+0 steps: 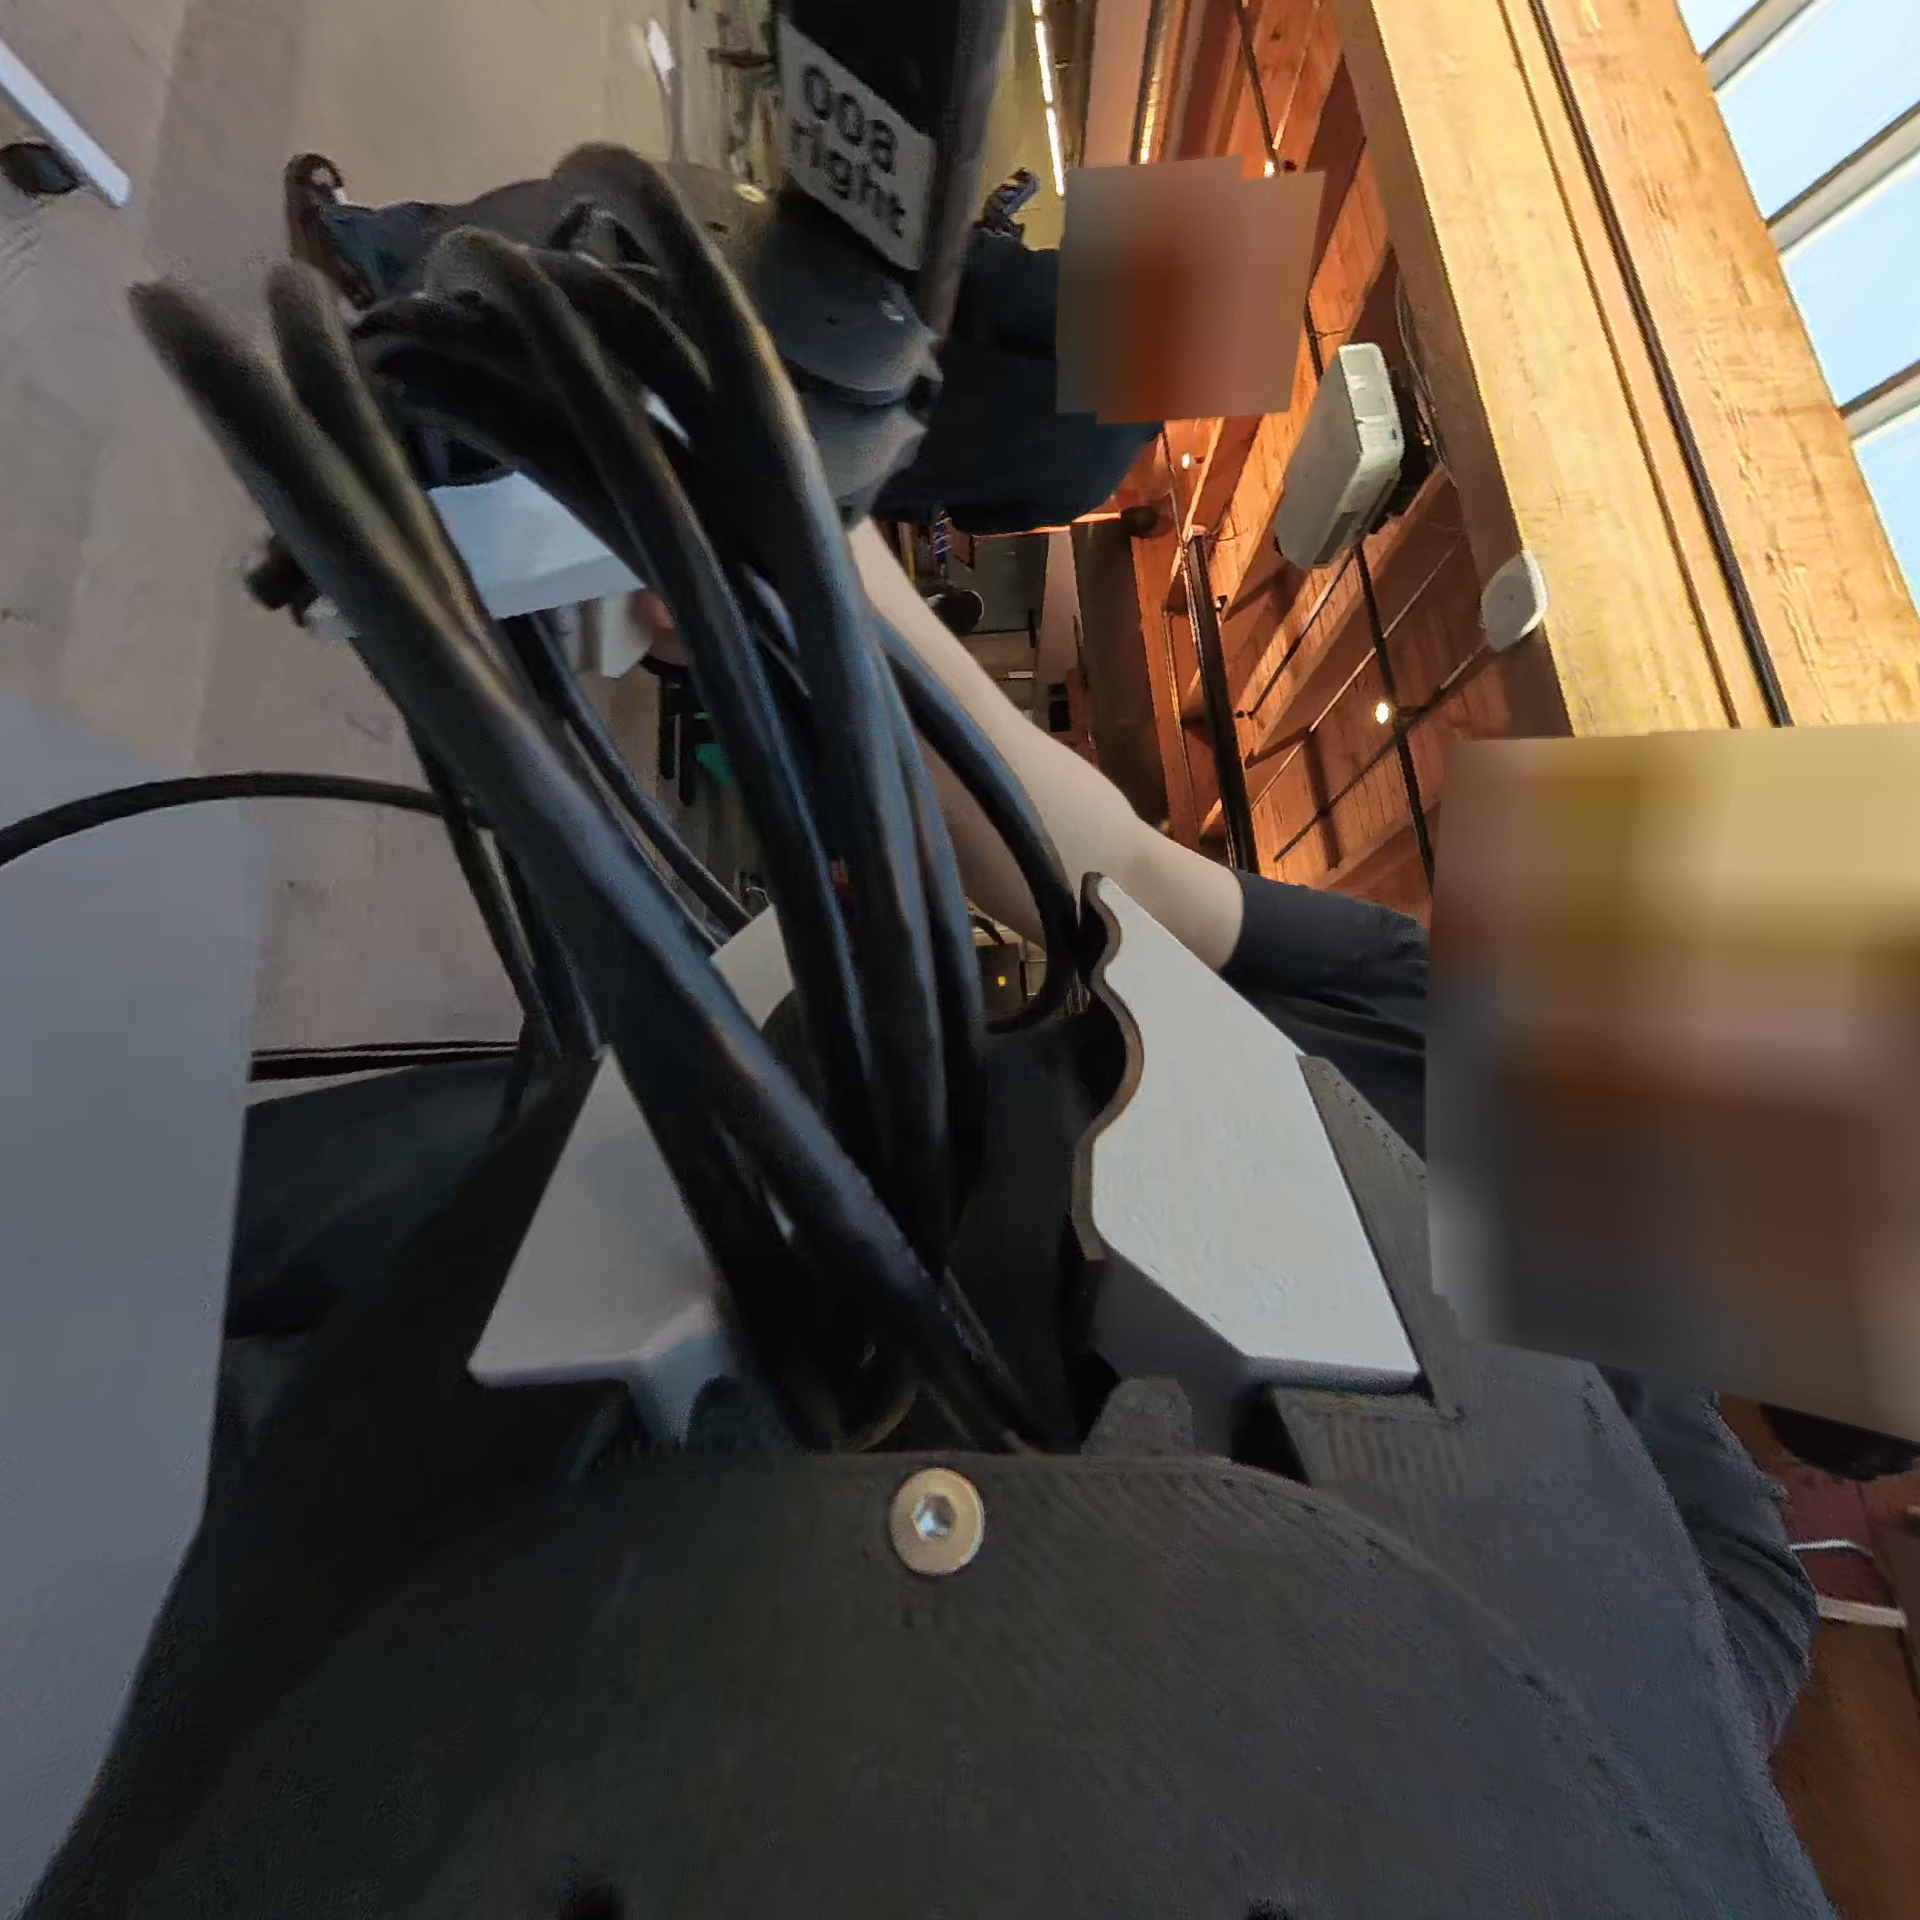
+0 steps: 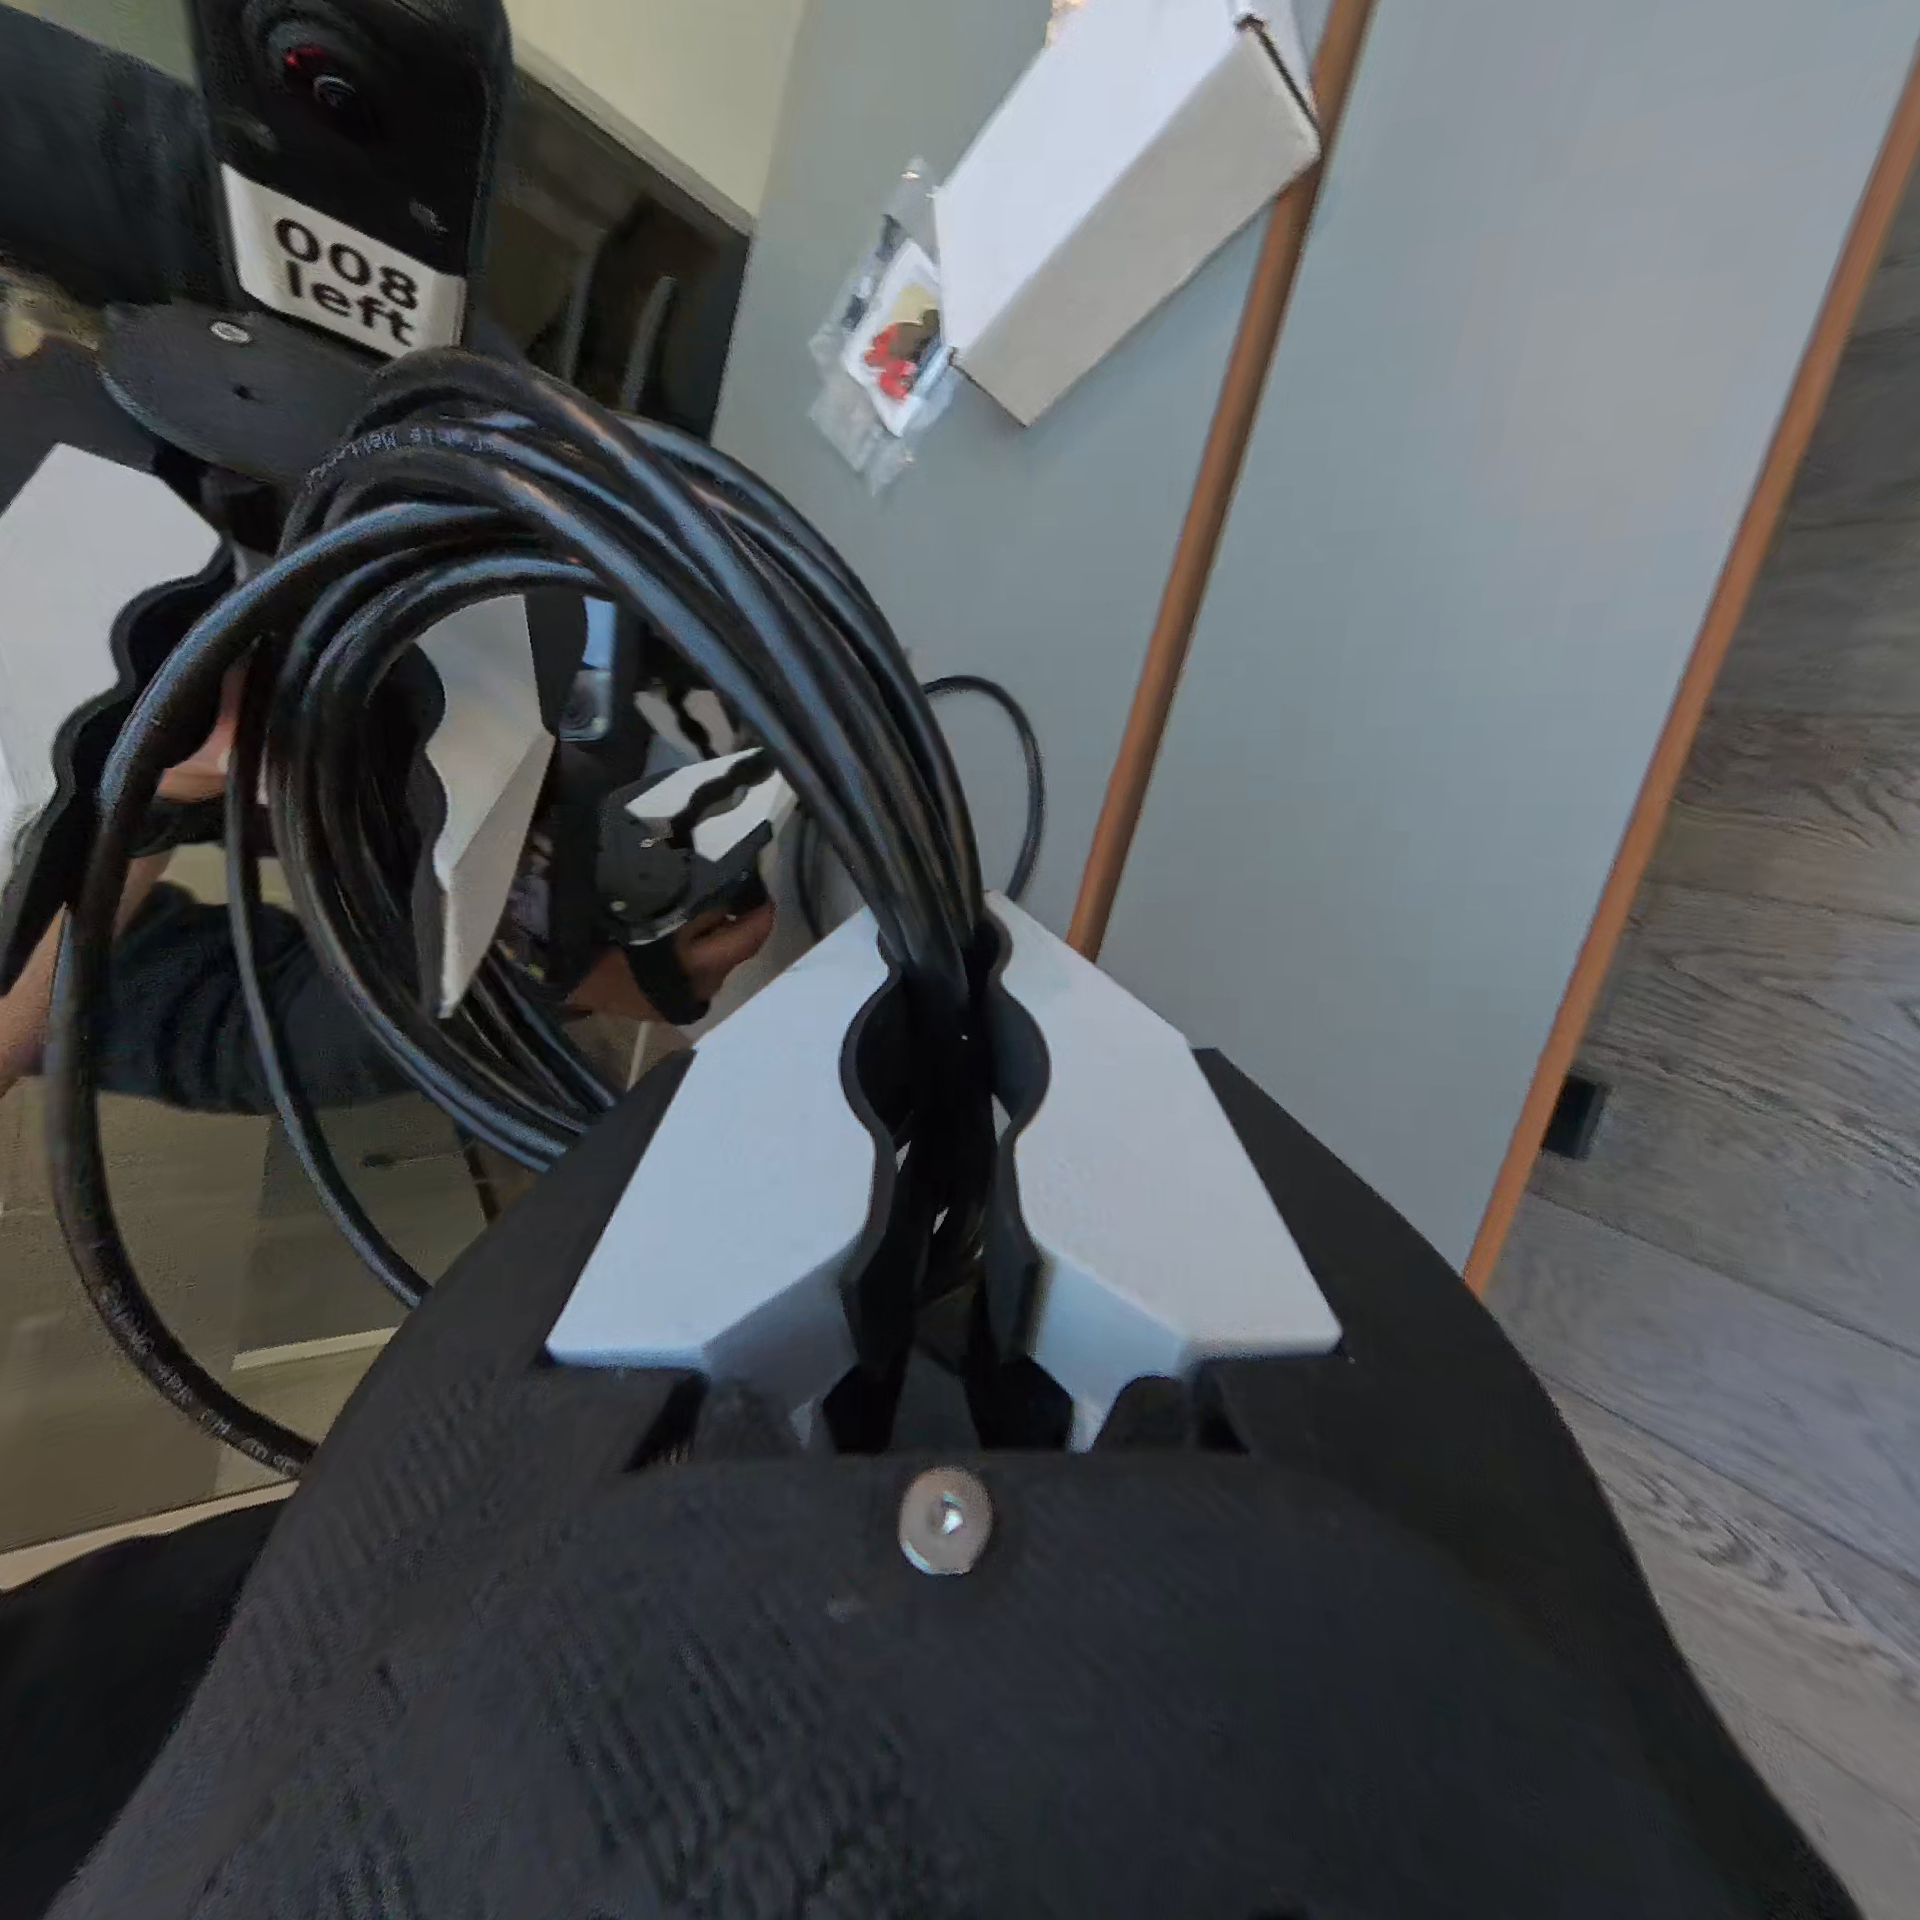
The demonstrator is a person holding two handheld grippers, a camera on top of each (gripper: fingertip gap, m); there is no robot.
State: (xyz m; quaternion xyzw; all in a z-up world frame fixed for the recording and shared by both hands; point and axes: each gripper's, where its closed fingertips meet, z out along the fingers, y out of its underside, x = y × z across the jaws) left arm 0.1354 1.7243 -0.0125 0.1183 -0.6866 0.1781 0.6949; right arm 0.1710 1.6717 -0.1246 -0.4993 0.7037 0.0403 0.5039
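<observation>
A coil of black cable (image 2: 540, 540) hangs in several loops between my two grippers. My right gripper (image 2: 940, 977) is shut on one side of the coil, with the strands pinched between its white fingers. My left gripper (image 1: 925, 935) has its white fingers spread wide. The other side of the coil (image 1: 790, 935) runs loosely through the gap. The left gripper also shows in the right wrist view (image 2: 260, 748) at the upper left, with the loops passing between its fingers. The left wrist view points upward.
A white cardboard box (image 2: 1112, 197) and a clear plastic bag (image 2: 894, 343) lie on a grey table (image 2: 1455, 571) with a wood-coloured edge. A loose black cable (image 2: 1023, 748) lies there too. Grey wood floor (image 2: 1766, 1039) is at right. A person's arm (image 1: 1091, 821) is close behind the coil.
</observation>
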